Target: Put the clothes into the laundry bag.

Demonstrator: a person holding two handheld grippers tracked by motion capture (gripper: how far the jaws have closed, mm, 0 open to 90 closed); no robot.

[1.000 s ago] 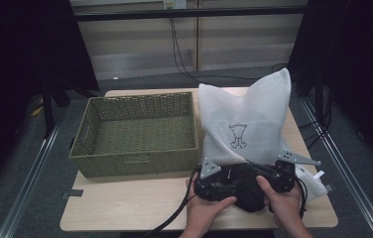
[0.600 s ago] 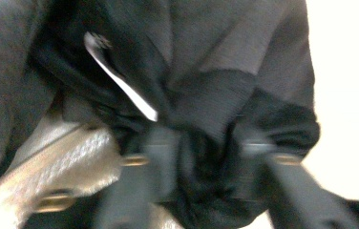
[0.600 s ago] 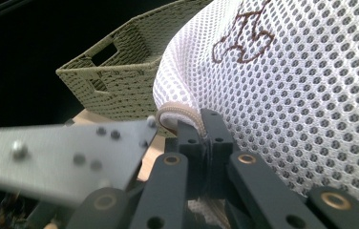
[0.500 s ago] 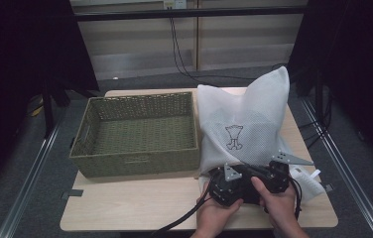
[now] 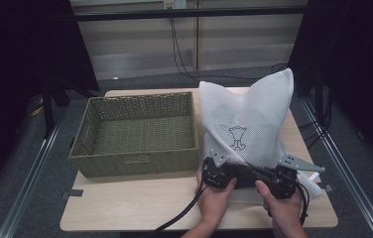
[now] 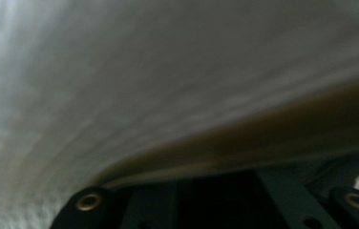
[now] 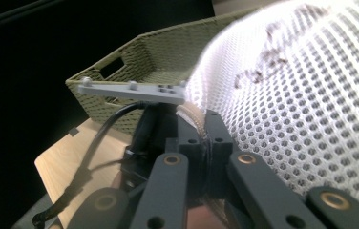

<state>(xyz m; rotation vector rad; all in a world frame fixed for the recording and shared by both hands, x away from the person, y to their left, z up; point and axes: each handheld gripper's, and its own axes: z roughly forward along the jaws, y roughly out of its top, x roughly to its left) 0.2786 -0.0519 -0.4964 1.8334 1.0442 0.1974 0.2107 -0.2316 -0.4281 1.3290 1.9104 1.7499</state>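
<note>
Early stage, I'd judge: white mesh bag (image 5: 246, 129) stands on counter (image 5: 125, 208) just right of empty wicker basket (image 5: 137, 134), both grippers at its near edge—right gripper (image 7: 205, 143) fingers pinching mesh, left gripper (image 5: 217, 172) fingers can't tell.

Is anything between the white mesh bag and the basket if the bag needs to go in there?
Nothing visible. The bag stands right beside the basket on the table, and the basket's inside looks bare. Both grippers, left and right, sit at the bag's near bottom edge.

One wicker basket (image 5: 135, 134), one white mesh bag (image 5: 246, 124), two handheld grippers and two hands on a single wooden table (image 5: 125, 203).
</note>
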